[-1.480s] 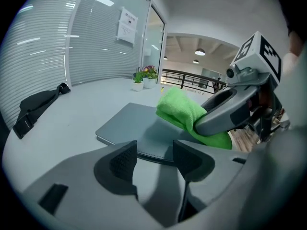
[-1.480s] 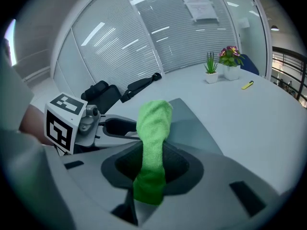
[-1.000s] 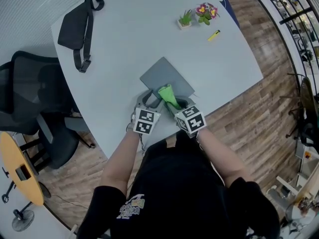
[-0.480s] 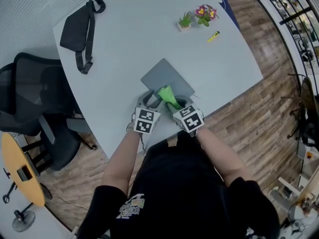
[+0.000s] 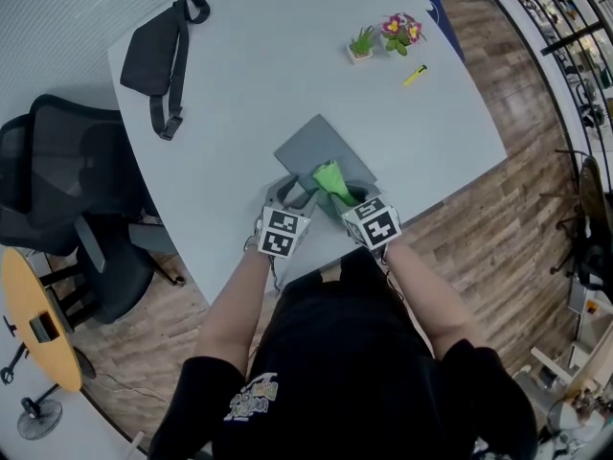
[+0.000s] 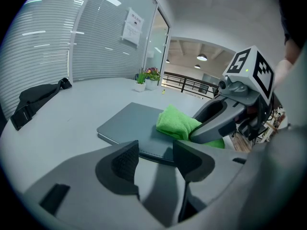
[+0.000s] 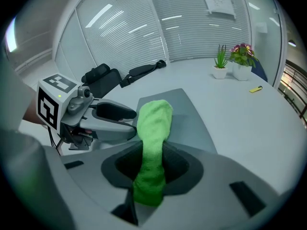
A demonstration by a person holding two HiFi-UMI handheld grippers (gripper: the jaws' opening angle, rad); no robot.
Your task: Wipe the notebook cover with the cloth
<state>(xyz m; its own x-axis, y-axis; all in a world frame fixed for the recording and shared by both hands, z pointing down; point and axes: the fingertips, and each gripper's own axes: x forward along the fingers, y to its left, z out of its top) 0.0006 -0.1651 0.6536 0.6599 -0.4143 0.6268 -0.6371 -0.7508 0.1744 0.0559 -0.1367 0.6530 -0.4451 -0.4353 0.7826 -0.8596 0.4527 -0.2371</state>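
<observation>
A grey notebook point(image 5: 321, 147) lies flat near the front edge of the pale table point(image 5: 268, 56). My right gripper point(image 5: 347, 199) is shut on a folded green cloth point(image 5: 331, 180). The cloth's free end rests on the near right part of the cover. In the right gripper view the cloth point(image 7: 153, 128) runs out from between the jaws of the right gripper point(image 7: 152, 174) over the notebook point(image 7: 189, 111). My left gripper point(image 5: 287, 195) stands open at the notebook's near left corner. In the left gripper view nothing lies between the jaws of the left gripper point(image 6: 157, 158), and the notebook point(image 6: 129, 123) lies just ahead of them.
A black sling bag point(image 5: 158, 51) lies at the table's far left. Two small potted plants point(image 5: 362, 44) point(image 5: 400, 29) and a yellow marker point(image 5: 414, 75) are at the far right. A black office chair point(image 5: 67, 190) and a small yellow round table point(image 5: 34, 324) stand to the left.
My right gripper and the green cloth have shifted slightly to the right on the cover. The left gripper has stayed at the notebook's corner.
</observation>
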